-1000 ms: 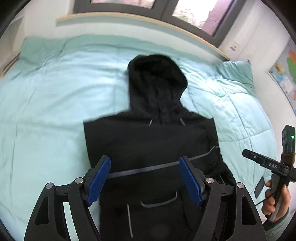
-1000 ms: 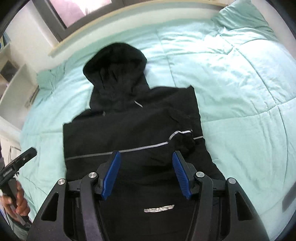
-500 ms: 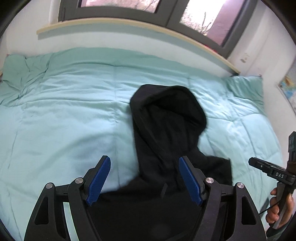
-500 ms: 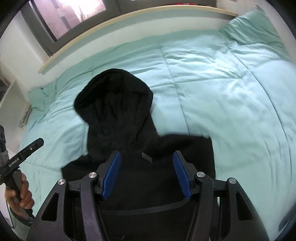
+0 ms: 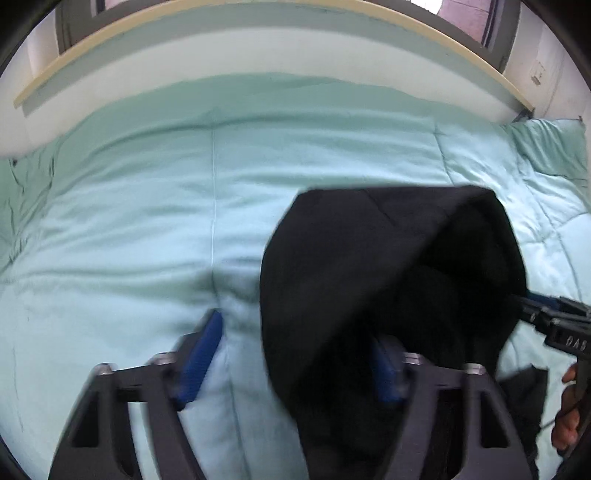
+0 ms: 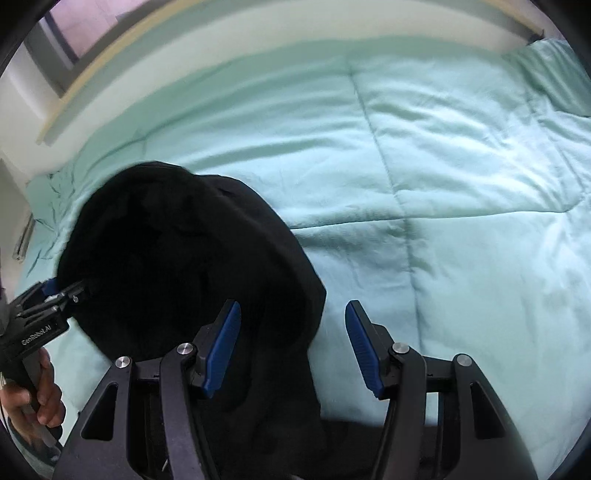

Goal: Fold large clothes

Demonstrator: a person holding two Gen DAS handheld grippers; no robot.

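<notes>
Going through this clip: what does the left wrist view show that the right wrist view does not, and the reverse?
Left wrist only: the left gripper head on, its jaws just closing with one edge of the black hood between them, the pads not yet pressing on it; a wall socket; the right gripper side on.
Right wrist only: the right gripper head on, open, astride the hood's other edge; the left gripper side on.
Both: the hood, the green quilt, the window sill, and a hand on the other gripper's handle.
</notes>
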